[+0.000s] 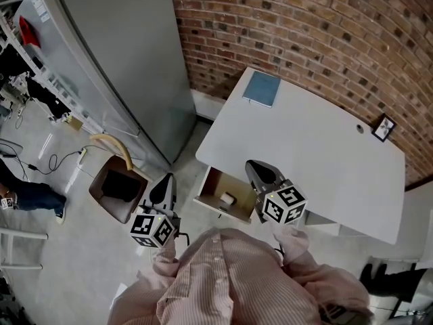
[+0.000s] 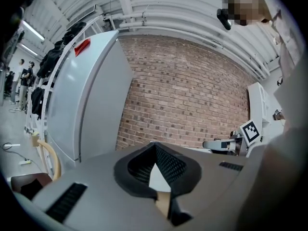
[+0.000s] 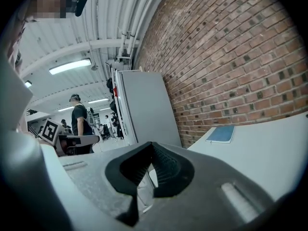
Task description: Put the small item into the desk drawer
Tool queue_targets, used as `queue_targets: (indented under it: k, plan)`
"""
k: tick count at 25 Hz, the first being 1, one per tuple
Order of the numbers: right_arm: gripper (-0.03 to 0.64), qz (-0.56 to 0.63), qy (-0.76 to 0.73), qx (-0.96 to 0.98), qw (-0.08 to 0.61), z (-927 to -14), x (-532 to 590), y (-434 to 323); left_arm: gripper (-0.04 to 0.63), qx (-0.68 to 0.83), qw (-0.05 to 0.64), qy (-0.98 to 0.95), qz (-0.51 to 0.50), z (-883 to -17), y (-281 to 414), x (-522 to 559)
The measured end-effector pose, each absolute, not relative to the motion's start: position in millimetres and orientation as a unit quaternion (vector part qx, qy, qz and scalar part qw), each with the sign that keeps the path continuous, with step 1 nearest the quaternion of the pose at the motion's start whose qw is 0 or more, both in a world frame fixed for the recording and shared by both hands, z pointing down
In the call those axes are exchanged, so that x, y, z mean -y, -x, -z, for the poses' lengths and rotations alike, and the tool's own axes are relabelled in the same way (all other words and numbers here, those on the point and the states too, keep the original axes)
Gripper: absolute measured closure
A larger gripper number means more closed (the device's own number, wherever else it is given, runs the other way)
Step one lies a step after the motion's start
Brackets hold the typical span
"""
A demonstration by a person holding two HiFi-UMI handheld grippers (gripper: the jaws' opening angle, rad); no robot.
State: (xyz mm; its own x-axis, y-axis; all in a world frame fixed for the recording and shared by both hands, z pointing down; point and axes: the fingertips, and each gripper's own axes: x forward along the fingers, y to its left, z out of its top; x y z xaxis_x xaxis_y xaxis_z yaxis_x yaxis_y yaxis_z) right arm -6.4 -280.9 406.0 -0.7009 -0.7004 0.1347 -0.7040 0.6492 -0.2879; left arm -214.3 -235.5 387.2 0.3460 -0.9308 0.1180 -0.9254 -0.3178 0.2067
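In the head view the white desk [image 1: 325,161] has its drawer [image 1: 211,183] pulled open at the front left. A small white item [image 1: 228,198] lies inside it. My right gripper [image 1: 255,166] hovers above the drawer's right side, shut and holding nothing. My left gripper [image 1: 166,180] hangs left of the drawer over the floor, jaws together and empty. In the left gripper view the left gripper [image 2: 154,146] points at the brick wall [image 2: 192,95]. In the right gripper view the right gripper [image 3: 151,145] points along the desk [image 3: 269,153] edge, its jaws meeting at the tips.
A blue notebook [image 1: 261,88] lies at the desk's far corner and a small framed picture [image 1: 383,127] at its right edge. A tall grey cabinet [image 1: 115,59] stands left of the desk. A brown bin [image 1: 120,189] sits on the floor. People stand far off in the right gripper view.
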Motion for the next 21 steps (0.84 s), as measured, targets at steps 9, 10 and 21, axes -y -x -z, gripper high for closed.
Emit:
queue_targets:
  k: [9,10,21]
  plan:
    - [0.611,-0.148,-0.415,0.898,-0.004,-400,283,-6,0.597,0.586,0.113,-0.802,0.004,-385,219,233]
    - [0.611,-0.147,-0.417,0.897,-0.003,-400,283,-8,0.597,0.586,0.113,-0.802,0.004,-386,218,233]
    - [0.611,-0.145,-0.428,0.892,0.006,-410,282,-13,0.597,0.583,0.111,-0.805,-0.005,-390,214,230]
